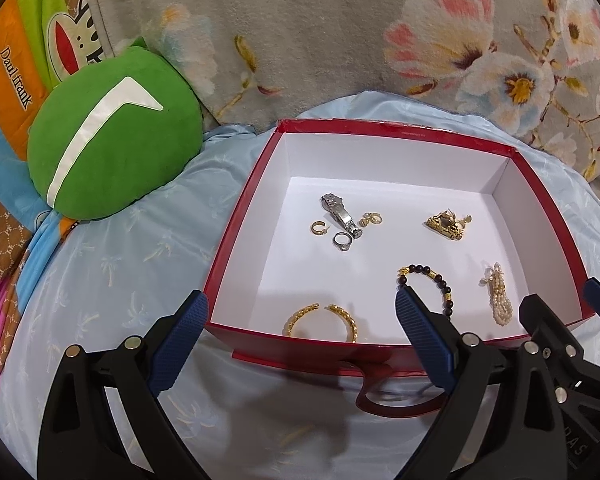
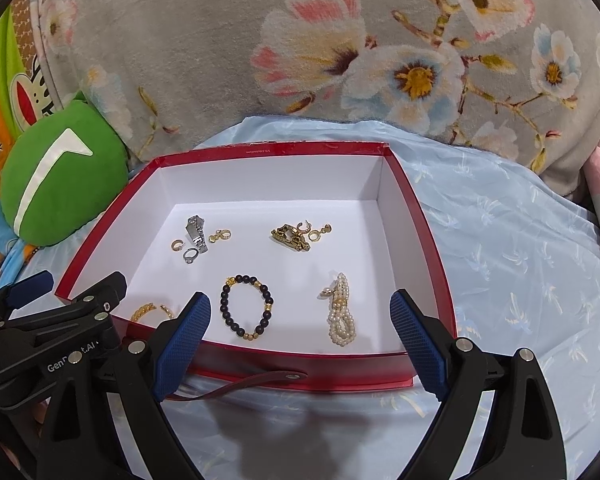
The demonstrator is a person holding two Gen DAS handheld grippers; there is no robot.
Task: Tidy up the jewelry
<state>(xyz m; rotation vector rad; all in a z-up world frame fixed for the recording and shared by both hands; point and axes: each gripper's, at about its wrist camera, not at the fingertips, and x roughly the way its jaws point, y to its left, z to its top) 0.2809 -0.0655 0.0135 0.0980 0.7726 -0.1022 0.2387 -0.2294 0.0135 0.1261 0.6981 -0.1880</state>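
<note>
My left gripper (image 1: 302, 334) hangs with its jaws spread wide and empty at the near wall of the red box (image 2: 428, 216), and my right gripper (image 2: 302, 334) is just as wide and empty beside it; the left one shows at the lower left of the right wrist view, close alongside. The box is open-topped with a white floor, and the middle of that floor is bare. Near the front wall lies an open gold bangle (image 1: 320, 322), its gap facing the far wall. The black bead bracelet (image 2: 247, 307) lies as a flat loop, and the pearl strand (image 2: 342, 312) runs long-axis front to back. Farther in sit a silver watch (image 1: 340, 211), a silver ring (image 1: 343, 241), small gold earrings (image 1: 319, 227) and a gold cluster (image 1: 446, 224). The box rests on a pale blue sheet (image 2: 520, 264), with a green cushion (image 1: 112, 140) to its left and a floral blanket (image 1: 340, 40) behind.
</note>
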